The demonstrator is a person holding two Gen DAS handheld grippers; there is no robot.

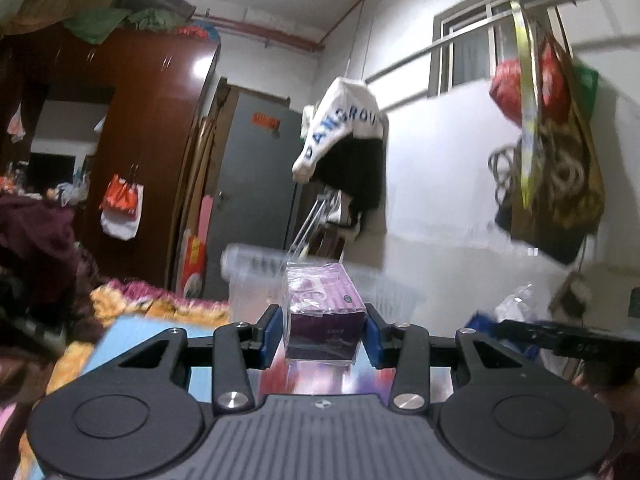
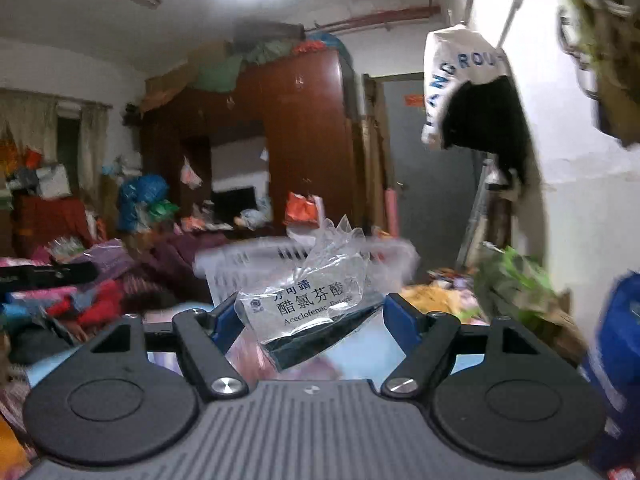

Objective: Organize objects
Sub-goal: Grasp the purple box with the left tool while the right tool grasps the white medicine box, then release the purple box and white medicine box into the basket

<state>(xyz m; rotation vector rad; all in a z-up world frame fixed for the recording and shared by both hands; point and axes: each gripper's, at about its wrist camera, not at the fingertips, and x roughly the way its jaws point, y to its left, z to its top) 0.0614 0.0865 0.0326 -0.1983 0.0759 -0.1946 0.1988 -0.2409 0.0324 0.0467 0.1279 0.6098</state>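
Two boxes held up, one in each gripper, with a white basket behind them.

The left gripper [image 1: 323, 330] is clamped on a purple box [image 1: 325, 312] in clear wrap: its blue pads press both sides of the box, which sits upright between them, raised off the surface. A white slatted basket [image 1: 256, 276] stands just beyond the box, toward 11 o'clock in the left wrist view. At 3 o'clock the right gripper's black arm shows. The right gripper [image 2: 306, 318] has a white medicine box [image 2: 304, 304] in a clear bag between its fingers, tilted with the printed face toward the camera; the left pad touches it, but contact at the right pad cannot be told. The basket lies at 12 o'clock behind this box. A brown wardrobe [image 2: 304, 128] stands farther back, and a white garment [image 1: 340, 124] hangs on the wall at 1 o'clock.
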